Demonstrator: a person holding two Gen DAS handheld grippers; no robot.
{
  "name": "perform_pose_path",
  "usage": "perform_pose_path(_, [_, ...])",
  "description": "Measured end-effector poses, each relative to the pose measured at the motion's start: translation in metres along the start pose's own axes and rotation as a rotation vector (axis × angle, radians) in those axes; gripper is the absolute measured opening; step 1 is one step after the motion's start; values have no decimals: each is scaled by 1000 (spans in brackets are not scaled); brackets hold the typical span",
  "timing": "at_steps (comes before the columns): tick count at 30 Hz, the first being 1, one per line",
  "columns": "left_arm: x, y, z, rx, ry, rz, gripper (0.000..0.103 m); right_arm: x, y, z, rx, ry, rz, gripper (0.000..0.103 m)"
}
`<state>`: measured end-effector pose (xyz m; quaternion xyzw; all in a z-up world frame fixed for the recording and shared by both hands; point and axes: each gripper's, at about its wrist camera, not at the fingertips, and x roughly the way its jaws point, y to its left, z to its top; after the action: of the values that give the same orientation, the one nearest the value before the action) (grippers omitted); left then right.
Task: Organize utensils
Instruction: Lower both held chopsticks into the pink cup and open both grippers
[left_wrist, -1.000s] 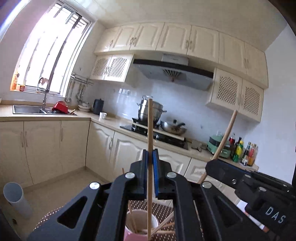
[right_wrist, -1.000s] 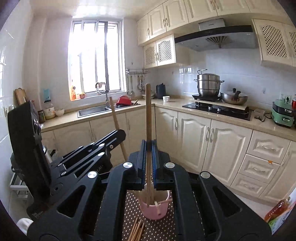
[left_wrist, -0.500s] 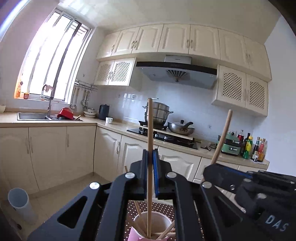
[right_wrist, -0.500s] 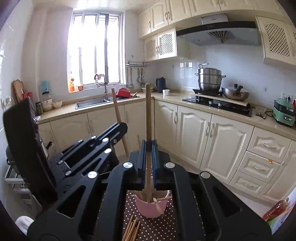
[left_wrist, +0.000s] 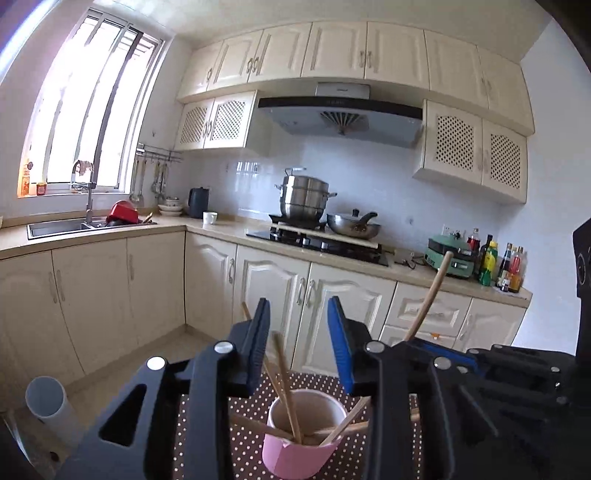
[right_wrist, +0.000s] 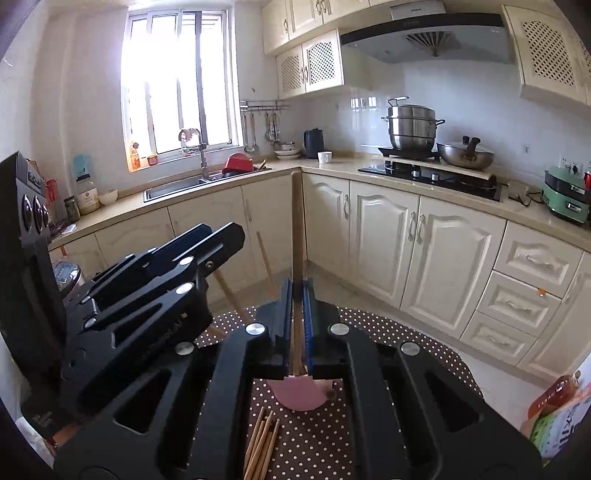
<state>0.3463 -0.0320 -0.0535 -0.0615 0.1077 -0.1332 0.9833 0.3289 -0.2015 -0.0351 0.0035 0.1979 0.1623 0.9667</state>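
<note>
A pink cup (left_wrist: 301, 439) stands on a brown polka-dot table (left_wrist: 255, 458) and holds several wooden chopsticks (left_wrist: 286, 387). My left gripper (left_wrist: 299, 317) is open just above the cup, with nothing between its pads. My right gripper (right_wrist: 297, 291) is shut on one upright chopstick (right_wrist: 296, 221) directly over the cup (right_wrist: 300, 397); the same stick shows in the left wrist view (left_wrist: 428, 295). A bundle of loose chopsticks (right_wrist: 260, 446) lies on the table in front of the cup.
Cream kitchen cabinets (right_wrist: 388, 236) and a counter with a hob (right_wrist: 432, 173), pots and a sink (right_wrist: 173, 186) run behind the table. A grey tube (left_wrist: 51, 406) stands on the floor at left. A packet (right_wrist: 557, 413) lies at the table's right.
My left gripper has opened and let go of its chopstick, which now leans in the cup. Both grippers have come lower over the cup. The right one still holds its stick.
</note>
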Motion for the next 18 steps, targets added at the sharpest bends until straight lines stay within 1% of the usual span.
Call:
perform_pose_path(5, [-14, 0, -1, 6, 4, 5, 43, -4, -1, -6, 13, 11, -8, 7])
perform_pose_path(7, [-21, 0, 0, 0, 11, 8, 52, -6, -1, -8, 16, 16, -9, 7])
perform_pose_path(10, [-34, 1, -1, 1, 13, 14, 58, -13, -2, -11, 25, 15, -13, 7])
perform_pose_path(13, [-46, 2, -3, 5, 25, 31, 61, -20, -3, -13, 30, 14, -18, 8])
perform_pose_path(16, [-59, 7, -6, -13, 45, 35, 64, -28, -4, -16, 36, 12, -22, 14])
perform_pose_path(18, [-66, 10, -7, -25, 56, 37, 66, -34, -4, -17, 39, 8, -24, 15])
